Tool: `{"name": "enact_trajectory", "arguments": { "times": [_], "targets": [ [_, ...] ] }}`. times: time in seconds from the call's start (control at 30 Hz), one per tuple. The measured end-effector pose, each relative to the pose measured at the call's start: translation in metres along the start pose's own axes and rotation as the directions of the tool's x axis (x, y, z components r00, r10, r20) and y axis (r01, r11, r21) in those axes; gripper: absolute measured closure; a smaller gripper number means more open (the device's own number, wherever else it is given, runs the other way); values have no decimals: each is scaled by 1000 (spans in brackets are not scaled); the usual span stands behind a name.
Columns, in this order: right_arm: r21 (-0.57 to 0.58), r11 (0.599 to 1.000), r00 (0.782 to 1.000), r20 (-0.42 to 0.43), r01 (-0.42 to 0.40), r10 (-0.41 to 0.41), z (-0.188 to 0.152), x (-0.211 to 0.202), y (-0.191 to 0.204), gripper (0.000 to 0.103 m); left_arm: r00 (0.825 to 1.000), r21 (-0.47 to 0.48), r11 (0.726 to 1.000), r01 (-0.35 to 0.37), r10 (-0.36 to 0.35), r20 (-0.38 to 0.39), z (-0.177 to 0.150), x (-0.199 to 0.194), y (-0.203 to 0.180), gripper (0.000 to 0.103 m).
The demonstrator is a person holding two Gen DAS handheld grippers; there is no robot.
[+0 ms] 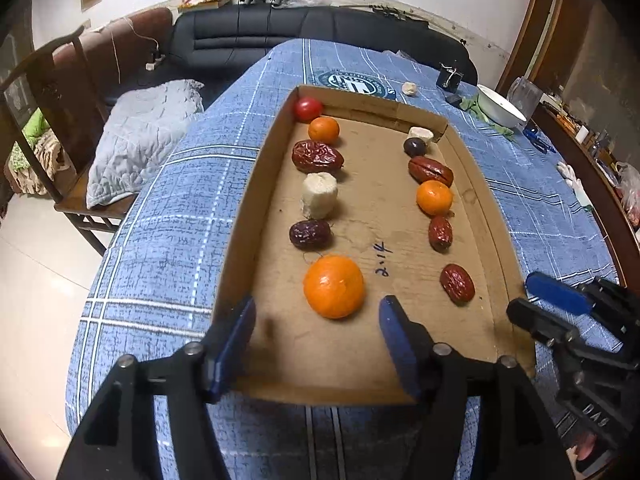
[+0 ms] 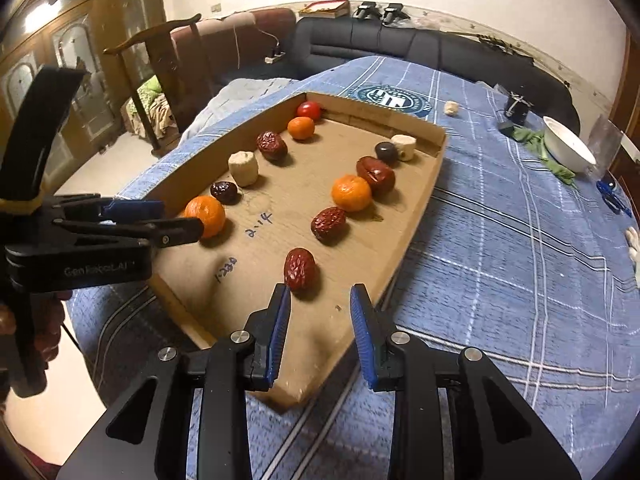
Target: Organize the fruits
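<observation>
A shallow cardboard tray (image 1: 384,216) lies on the blue checked cloth and holds two rows of fruit. The left row runs from a red tomato (image 1: 308,109) at the far corner, past a small orange, dates and a white chunk (image 1: 319,195), to a large orange (image 1: 334,286) at the near end. My left gripper (image 1: 318,306) is open, and the large orange sits just ahead of its tips, untouched. The right row ends in a red date (image 2: 300,268). My right gripper (image 2: 320,292) is open just behind that date, with nothing between its pads.
A white bowl (image 1: 502,106) on a green rag stands at the table's far right, near a black clip (image 1: 450,76) and a small white lump (image 1: 409,88). A wooden chair (image 1: 60,80) and a dark sofa (image 1: 280,32) stand beyond the table's left and far edges.
</observation>
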State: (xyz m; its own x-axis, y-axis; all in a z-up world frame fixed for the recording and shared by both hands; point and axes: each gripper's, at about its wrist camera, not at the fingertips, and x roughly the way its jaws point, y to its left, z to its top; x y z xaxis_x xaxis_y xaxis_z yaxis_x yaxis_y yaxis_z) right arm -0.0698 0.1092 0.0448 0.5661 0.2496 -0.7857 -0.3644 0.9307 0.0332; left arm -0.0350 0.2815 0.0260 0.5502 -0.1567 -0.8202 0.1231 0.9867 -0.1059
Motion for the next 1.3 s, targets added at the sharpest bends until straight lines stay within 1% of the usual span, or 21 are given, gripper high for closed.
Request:
{"name": "enact_trajectory", "arguments": {
  "times": [0.13,0.23,0.3,0.33,0.37,0.43,0.47,0.5,0.6,0.67,0.77,0.8,0.87,0.93,1.07,1.1,1.2,1.3],
  "targets": [
    [19,1000,1000,2,5,-5,3,-11,-3,71,998,7,998,-60,59,35,-8,-9,-7,21],
    [60,998,1000,10,5,-6,5,-23,-8,69,993,1,995,-97,97,63,-15,-17,-11,16],
    [80,997,1000,24,14,-16,2,-33,-10,64,990,-10,993,-120,121,74,-20,-22,-14,13],
    [89,996,999,31,17,-19,0,-39,-11,54,987,-13,991,-134,135,87,-23,-25,-17,12],
    [97,995,999,37,25,-28,-4,-43,-11,39,986,-14,990,-141,142,92,-26,-28,-19,10],
    [105,992,995,66,66,-74,-14,-55,-9,20,983,-18,988,-152,153,103,-33,-35,-25,5],
    [107,990,990,95,90,-101,-22,-63,-7,20,982,-20,988,-156,157,109,-36,-37,-28,4],
    [106,989,988,104,101,-112,-26,-66,-6,20,980,-23,986,-162,164,113,-40,-40,-31,4],
    [95,987,987,92,126,-135,-39,-68,-3,20,977,-28,984,-174,176,122,-53,-46,-36,4],
    [88,986,987,73,139,-145,-46,-70,-2,20,972,-29,981,-191,193,135,-62,-51,-39,2],
    [97,984,985,78,148,-156,-54,-76,-3,19,964,-39,975,-219,222,148,-73,-59,-42,0],
    [99,983,983,81,157,-165,-58,-79,-4,18,961,-46,973,-226,231,152,-75,-61,-42,0],
    [102,981,981,82,167,-176,-63,-81,-3,12,957,-62,971,-233,240,163,-81,-65,-44,0],
    [105,979,979,85,175,-184,-68,-85,-1,11,952,-70,968,-242,250,174,-86,-69,-47,0],
    [94,976,975,94,195,-203,-76,-93,3,6,951,-47,970,-239,244,192,-94,-77,-58,0],
    [95,976,973,98,198,-207,-78,-94,4,6,947,-40,969,-245,248,203,-95,-79,-61,0],
    [102,975,971,112,200,-211,-82,-101,5,4,929,-34,957,-287,287,234,-99,-88,-71,0],
    [108,973,969,120,204,-216,-86,-107,5,3,915,-51,948,-314,317,249,-101,-93,-78,0]
  ]
}}
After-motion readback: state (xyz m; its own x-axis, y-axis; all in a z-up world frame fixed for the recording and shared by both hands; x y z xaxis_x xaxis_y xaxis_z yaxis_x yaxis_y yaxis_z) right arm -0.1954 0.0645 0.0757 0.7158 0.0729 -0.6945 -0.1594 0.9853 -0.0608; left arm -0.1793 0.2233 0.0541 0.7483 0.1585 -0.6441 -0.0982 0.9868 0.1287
